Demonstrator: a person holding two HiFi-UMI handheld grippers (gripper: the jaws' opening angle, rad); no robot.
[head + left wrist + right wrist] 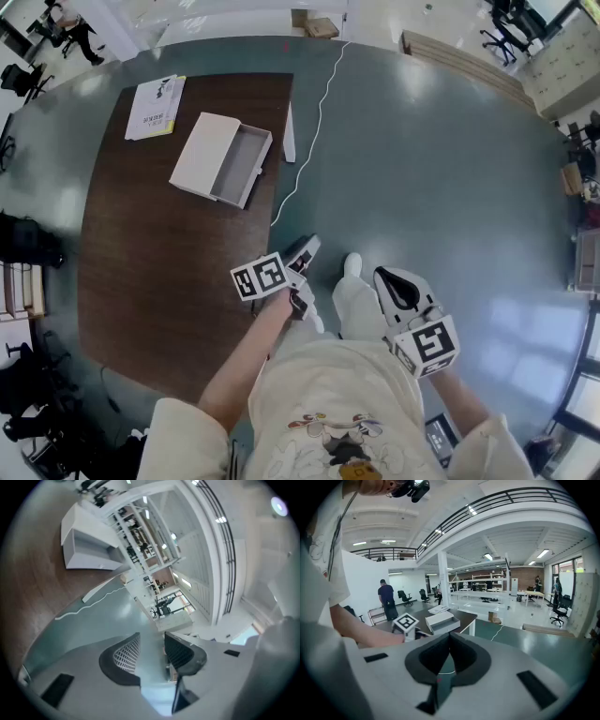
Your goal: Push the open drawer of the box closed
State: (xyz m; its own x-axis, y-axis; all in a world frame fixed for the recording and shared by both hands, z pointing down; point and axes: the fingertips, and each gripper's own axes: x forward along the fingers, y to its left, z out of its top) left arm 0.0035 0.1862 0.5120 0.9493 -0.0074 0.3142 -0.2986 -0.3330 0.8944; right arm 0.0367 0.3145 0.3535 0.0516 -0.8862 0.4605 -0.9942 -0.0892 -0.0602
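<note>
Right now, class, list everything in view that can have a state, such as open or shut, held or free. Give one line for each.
Drawer: open, pulled out of its box, nothing visible inside.
Box: flat on the table, touched by neither claw.
Booklet: closed, lying flat.
Left claw: open, nothing between the jaws.
Right claw: shut, tips together, holding nothing.

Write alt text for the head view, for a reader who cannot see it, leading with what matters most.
A white box lies on a brown table with its drawer pulled open. The person stands beside the table, holding the left gripper and right gripper low by their body, clear of the box. A booklet lies near the box.
</note>
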